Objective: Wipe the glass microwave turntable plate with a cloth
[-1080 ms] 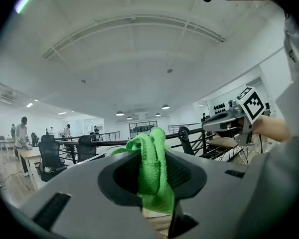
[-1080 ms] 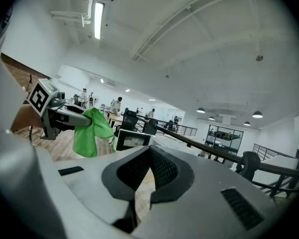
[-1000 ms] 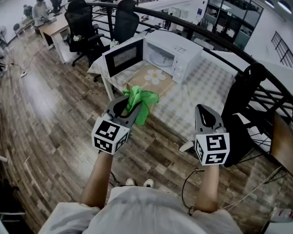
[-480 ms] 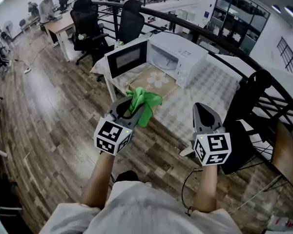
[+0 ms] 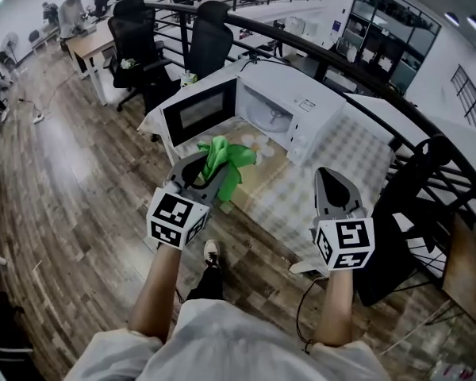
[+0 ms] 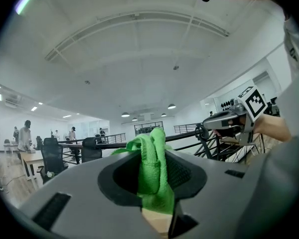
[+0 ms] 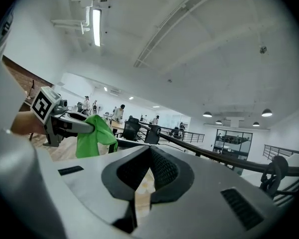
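Near side of bench (image 5: 343, 159) | green cloth (image 5: 224, 159) is clamped in left hand-held gripper (image 5: 209, 176) | right hand-held gripper (image 5: 331, 178) is clenched, empty

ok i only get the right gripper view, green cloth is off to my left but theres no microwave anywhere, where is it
Observer: In the head view the white microwave oven stands on a table with a pale checked cover, ahead of both grippers, beyond their tips.
Operator: door open or shut
Observer: Open. The dark-windowed door is swung out to the left side.
Operator: and the plate
Observer: A pale round glass turntable plate seems to sit inside the cavity, though it shows small.
Operator: cloth held ok?
Observer: Yes. The left gripper view shows the left gripper shut on the green microfibre cloth, which bunches above the jaws.
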A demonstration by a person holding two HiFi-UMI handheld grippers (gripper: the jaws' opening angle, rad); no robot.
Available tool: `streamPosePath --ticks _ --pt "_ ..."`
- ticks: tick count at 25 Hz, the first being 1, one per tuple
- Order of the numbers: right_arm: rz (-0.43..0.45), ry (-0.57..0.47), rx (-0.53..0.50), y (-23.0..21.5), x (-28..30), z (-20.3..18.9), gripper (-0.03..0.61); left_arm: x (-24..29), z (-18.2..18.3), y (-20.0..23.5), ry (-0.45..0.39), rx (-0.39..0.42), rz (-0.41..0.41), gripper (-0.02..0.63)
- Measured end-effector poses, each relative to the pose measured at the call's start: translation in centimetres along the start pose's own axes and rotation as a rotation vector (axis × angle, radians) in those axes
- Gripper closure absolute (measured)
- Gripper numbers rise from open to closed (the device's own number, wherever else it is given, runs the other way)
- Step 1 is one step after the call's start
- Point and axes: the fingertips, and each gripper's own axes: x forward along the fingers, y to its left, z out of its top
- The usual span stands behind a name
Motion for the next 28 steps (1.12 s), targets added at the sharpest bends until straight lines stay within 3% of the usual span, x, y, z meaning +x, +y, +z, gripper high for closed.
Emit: streamPosePath --ticks 14,21,28 --pt "-0.048 0.01 0.016 -7.5 21.7 3.5 0.566 18.7 1.1 15.6 0.002 0.026 -0.057 0.483" --pt "-0.145 0.053 0.028 -10.0 28.0 2.2 0.565 25.2 -0.6 19.0 0.035 0.02 -0.119 0.483" --pt "-0.105 0.057 0.167 -10.0 32.3 -1.0 0.565 30.7 -3.6 20.4 0.091 -0.011 -0.18 0.483"
